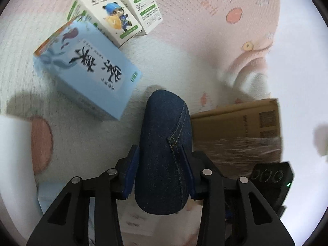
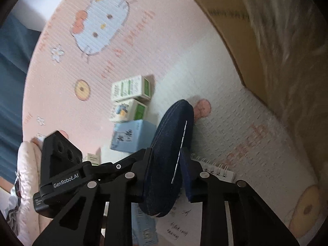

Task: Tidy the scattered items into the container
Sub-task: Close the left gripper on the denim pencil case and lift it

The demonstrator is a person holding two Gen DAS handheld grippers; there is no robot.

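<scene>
A dark blue denim pouch [image 1: 164, 153], rounded and stitched with a zip along one edge, sits clamped between the pads of both the left tool [image 1: 160, 172] and the right tool [image 2: 164, 174], above a pink cartoon mat [image 1: 194, 47]. The cardboard box [image 1: 242, 131] stands just right of it; a light blue carton [image 1: 88, 69] and two white cartons [image 1: 116, 14] lie to the left, with bare mat between.

Left gripper [image 1: 162, 170]: black linkage arms spread low in the frame; aimed downward at a slant; blue pads [image 1: 131, 170] pressed on both flanks of the denim case [image 1: 164, 143].
Right gripper [image 2: 164, 176]: aimed downward at a slant; jaws narrow, clamping the same case [image 2: 170, 155] edge-on.
Relation: both grippers grip the one case; the left's black housing [image 2: 59, 160] shows in the right wrist view.
</scene>
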